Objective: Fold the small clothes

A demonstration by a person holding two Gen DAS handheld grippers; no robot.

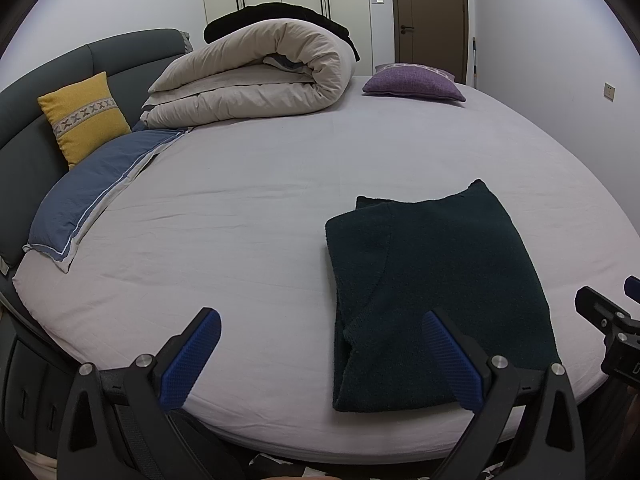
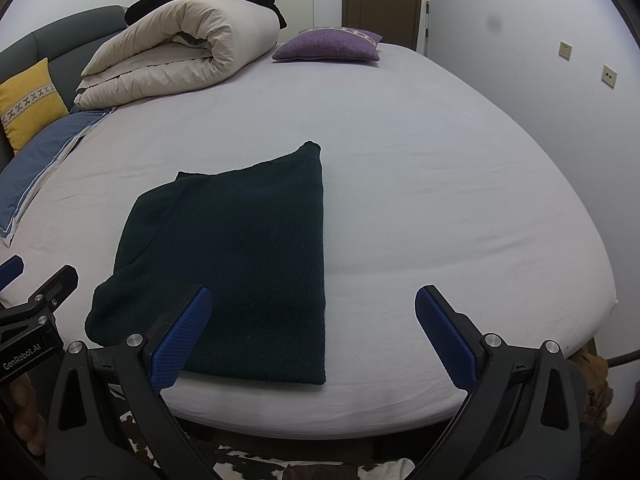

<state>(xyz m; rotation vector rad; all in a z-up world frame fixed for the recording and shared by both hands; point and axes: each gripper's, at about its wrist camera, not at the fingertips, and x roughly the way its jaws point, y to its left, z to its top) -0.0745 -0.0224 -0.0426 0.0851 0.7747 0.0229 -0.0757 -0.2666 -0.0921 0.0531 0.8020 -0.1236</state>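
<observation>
While both tools hang spread and empty at the bed's (image 2: 400, 160) near edge, the dark sweater (image 2: 240, 260) lies flat, partly folded lengthwise; left tool (image 1: 320, 354) and right tool (image 2: 314, 330) flank its hem, apparently poised for a further fold.

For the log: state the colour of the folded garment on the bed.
Very dark green, near black, knit garment; best seen in the right wrist view.

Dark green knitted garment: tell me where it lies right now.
The dark green knitted garment lies folded flat on the pale bed sheet near the bed's front edge, right of centre in the left wrist view and left of centre in the right wrist view.
</observation>
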